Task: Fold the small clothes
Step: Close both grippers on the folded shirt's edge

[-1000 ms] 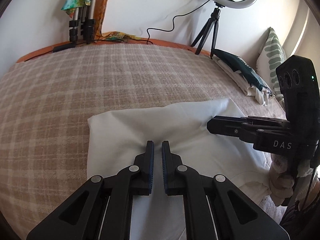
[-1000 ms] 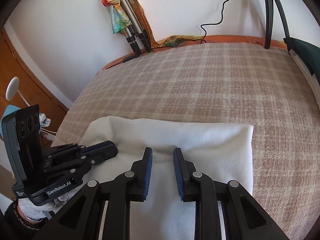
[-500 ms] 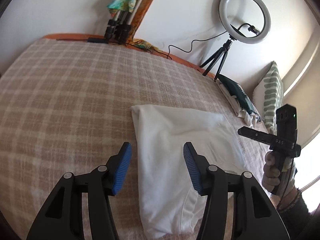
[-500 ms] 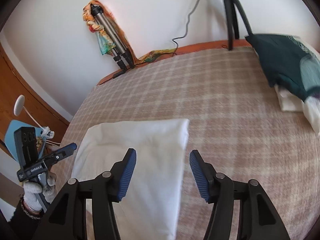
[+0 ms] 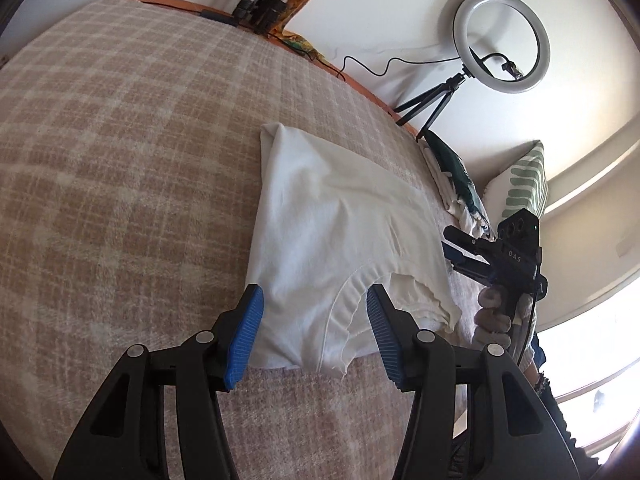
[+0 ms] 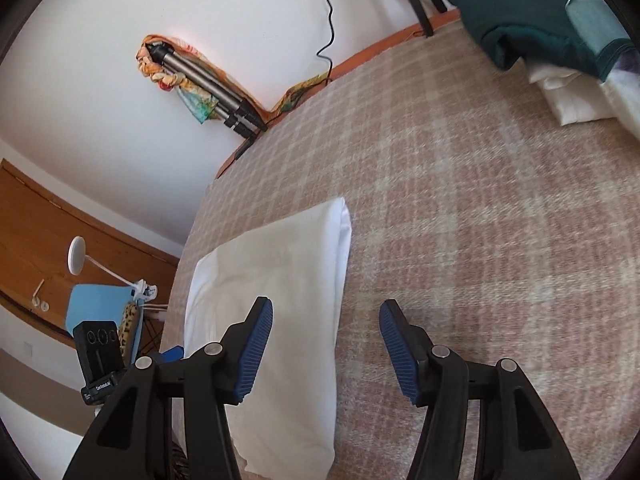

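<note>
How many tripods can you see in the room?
2. A small black tripod holds the white ring light at the bed's far edge. A folded silver tripod leans against the white wall, draped with colourful cloth. Others may be hidden.

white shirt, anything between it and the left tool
Nothing visible. The left tool is open just above the white shirt's near edge by the collar, only bare blanket around. The right tool is off to the shirt's far side.
</note>
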A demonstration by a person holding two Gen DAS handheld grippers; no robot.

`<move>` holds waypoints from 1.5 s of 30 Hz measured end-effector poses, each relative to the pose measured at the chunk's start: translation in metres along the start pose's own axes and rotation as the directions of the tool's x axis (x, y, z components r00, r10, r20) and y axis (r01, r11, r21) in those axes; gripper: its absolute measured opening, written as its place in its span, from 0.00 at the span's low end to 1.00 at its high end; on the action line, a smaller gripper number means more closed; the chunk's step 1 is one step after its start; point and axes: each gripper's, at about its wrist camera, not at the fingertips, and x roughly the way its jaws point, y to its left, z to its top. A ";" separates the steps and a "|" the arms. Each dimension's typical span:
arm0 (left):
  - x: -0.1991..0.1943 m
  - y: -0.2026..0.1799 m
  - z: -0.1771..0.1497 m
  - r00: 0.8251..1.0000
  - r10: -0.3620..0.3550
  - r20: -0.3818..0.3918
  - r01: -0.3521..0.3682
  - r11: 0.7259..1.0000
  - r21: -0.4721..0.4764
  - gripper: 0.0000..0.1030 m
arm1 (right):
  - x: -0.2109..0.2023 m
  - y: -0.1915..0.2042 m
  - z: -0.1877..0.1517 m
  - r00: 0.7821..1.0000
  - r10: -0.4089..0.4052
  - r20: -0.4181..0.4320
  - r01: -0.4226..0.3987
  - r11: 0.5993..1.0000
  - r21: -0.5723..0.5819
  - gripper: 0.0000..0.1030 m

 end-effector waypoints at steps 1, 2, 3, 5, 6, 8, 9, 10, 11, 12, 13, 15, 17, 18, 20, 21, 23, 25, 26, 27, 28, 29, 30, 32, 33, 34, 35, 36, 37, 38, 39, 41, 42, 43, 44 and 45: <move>0.002 0.002 -0.002 1.000 -0.010 -0.006 0.010 1.000 -0.012 0.51 | 0.001 0.001 0.000 1.000 0.004 0.004 -0.004 1.000 -0.004 0.57; 0.003 0.004 -0.004 1.000 -0.015 -0.014 0.014 1.000 -0.020 0.51 | 0.003 0.002 0.000 1.000 0.010 0.002 -0.010 1.000 -0.004 0.57; 0.005 0.006 -0.005 1.000 -0.015 -0.021 0.015 1.000 -0.025 0.51 | 0.003 0.001 0.000 1.000 0.018 0.004 -0.018 1.000 -0.002 0.57; 0.005 0.007 -0.006 1.000 -0.028 -0.012 0.028 0.999 -0.038 0.51 | 0.006 0.000 0.001 0.999 0.048 0.005 -0.048 0.999 0.017 0.57; 0.004 0.009 -0.005 0.999 -0.040 -0.012 0.040 0.998 -0.052 0.51 | 0.007 0.000 0.001 0.998 0.058 0.007 -0.058 0.998 0.022 0.57; 0.005 0.013 -0.004 0.997 -0.075 -0.007 0.074 0.993 -0.088 0.51 | 0.011 0.001 0.001 0.997 0.082 0.004 -0.082 0.996 0.025 0.53; 0.005 0.015 -0.004 0.996 -0.086 -0.001 0.086 0.991 -0.099 0.51 | 0.014 0.002 0.002 0.996 0.085 -0.001 -0.085 0.996 0.024 0.51; 0.005 0.015 -0.004 0.996 -0.092 0.006 0.092 0.990 -0.103 0.51 | 0.016 0.004 0.003 0.997 0.083 0.001 -0.083 0.996 0.018 0.49; 0.006 0.015 -0.003 0.996 -0.094 0.010 0.095 0.990 -0.100 0.51 | 0.017 0.006 0.003 0.996 0.085 0.002 -0.085 0.996 0.015 0.49; 0.006 0.013 -0.003 0.996 -0.092 0.010 0.093 0.991 -0.095 0.51 | 0.019 0.008 0.003 0.996 0.089 0.003 -0.089 0.996 0.013 0.49; 0.007 0.012 -0.002 0.995 -0.095 0.009 0.096 0.991 -0.092 0.51 | 0.020 0.009 0.003 0.996 0.094 0.000 -0.094 0.995 0.018 0.48; 0.009 0.010 -0.001 0.994 -0.107 0.009 0.107 0.989 -0.102 0.51 | 0.024 0.010 0.004 0.995 0.101 0.000 -0.101 0.995 0.027 0.46; 0.009 0.008 0.000 0.995 -0.097 0.006 0.097 0.989 -0.107 0.51 | 0.028 0.012 0.005 0.995 0.098 -0.005 -0.098 0.995 0.024 0.43; 0.007 0.006 0.001 0.998 -0.062 0.011 0.063 0.993 -0.099 0.48 | 0.029 0.013 0.005 0.996 0.090 -0.007 -0.090 0.996 0.021 0.42; -0.002 0.001 0.001 0.999 -0.003 0.039 0.005 0.998 -0.065 0.48 | 0.029 0.015 0.006 0.997 0.081 -0.010 -0.081 0.997 0.014 0.42; -0.006 0.000 0.001 0.999 0.019 0.050 -0.016 0.998 -0.056 0.48 | 0.029 0.014 0.006 0.996 0.084 -0.011 -0.084 0.996 0.015 0.42; -0.013 0.001 -0.001 0.997 0.049 0.053 -0.046 0.998 -0.052 0.49 | 0.029 0.012 0.006 0.996 0.086 -0.012 -0.086 0.996 0.021 0.38; -0.016 0.006 -0.007 0.998 0.051 0.044 -0.047 0.996 -0.070 0.51 | 0.027 0.010 0.007 0.996 0.085 -0.013 -0.085 0.996 0.033 0.35; -0.015 0.008 -0.011 0.999 0.039 0.030 -0.037 0.996 -0.086 0.51 | 0.027 0.009 0.007 0.997 0.081 -0.013 -0.081 0.996 0.033 0.35; -0.011 0.012 -0.014 1.000 0.013 0.004 -0.012 0.994 -0.107 0.51 | 0.027 0.009 0.007 0.997 0.080 -0.015 -0.079 0.996 0.031 0.35; -0.006 0.015 -0.018 1.000 -0.018 -0.025 0.014 0.991 -0.134 0.51 | 0.027 0.009 0.007 0.997 0.078 -0.015 -0.078 0.997 0.028 0.35; -0.007 0.016 -0.020 0.999 -0.034 0.002 0.033 0.989 -0.141 0.53 | 0.027 0.009 0.007 0.997 0.076 -0.016 -0.076 0.997 0.024 0.35; -0.006 0.015 -0.021 0.999 -0.037 0.003 0.037 0.990 -0.138 0.54 | 0.028 0.010 0.008 0.997 0.076 -0.017 -0.076 0.997 0.020 0.35; -0.002 0.013 -0.019 0.998 -0.070 -0.004 0.068 0.987 -0.148 0.54 | 0.029 0.010 0.008 0.997 0.079 -0.016 -0.079 0.997 0.023 0.35; 0.000 0.013 -0.018 0.996 -0.093 0.000 0.092 0.983 -0.160 0.54 | 0.029 0.010 0.008 0.997 0.082 -0.015 -0.082 0.996 0.027 0.35; 0.002 0.012 -0.018 0.994 -0.109 0.006 0.108 0.980 -0.168 0.53 | 0.030 0.010 0.008 0.996 0.086 -0.014 -0.085 0.996 0.029 0.35; 0.004 0.011 -0.016 0.994 -0.112 0.009 0.112 0.980 -0.167 0.51 | 0.030 0.009 0.008 0.996 0.090 -0.012 -0.089 0.995 0.035 0.35; 0.006 0.009 -0.015 0.993 -0.114 0.012 0.114 0.980 -0.162 0.50 | 0.031 0.009 0.008 0.996 0.092 -0.011 -0.092 0.995 0.037 0.35; 0.008 0.009 -0.013 0.994 -0.111 0.008 0.110 0.980 -0.165 0.38 | 0.031 0.008 0.008 0.996 0.093 -0.012 -0.093 0.995 0.036 0.35; 0.012 0.010 -0.012 0.994 -0.111 0.003 0.110 0.978 -0.177 0.30 | 0.032 0.008 0.008 0.995 0.094 -0.013 -0.094 0.995 0.034 0.35; 0.015 0.012 -0.011 0.994 -0.113 -0.002 0.111 0.975 -0.192 0.22 | 0.033 0.008 0.008 0.995 0.095 -0.013 -0.094 0.995 0.034 0.35; 0.017 0.008 -0.012 0.995 -0.098 0.008 0.098 0.979 -0.178 0.21 | 0.036 0.009 0.008 0.995 0.097 -0.021 -0.096 0.995 0.034 0.30; 0.016 0.002 -0.012 0.997 -0.076 0.013 0.077 0.987 -0.142 0.19 | 0.037 0.011 0.007 0.996 0.090 -0.024 -0.090 0.995 0.031 0.29; 0.014 -0.005 -0.012 0.998 -0.060 0.021 0.062 0.992 -0.107 0.18 | 0.038 0.013 0.007 0.996 0.086 -0.028 -0.085 0.996 0.028 0.25; 0.011 -0.013 -0.013 0.998 -0.049 0.034 0.051 0.996 -0.071 0.18 | 0.039 0.015 0.007 0.997 0.079 -0.026 -0.078 0.997 0.024 0.18; 0.010 -0.019 -0.013 0.998 -0.041 0.045 0.043 0.998 -0.045 0.17 | 0.038 0.018 0.006 0.998 0.066 -0.021 -0.066 0.998 0.014 0.16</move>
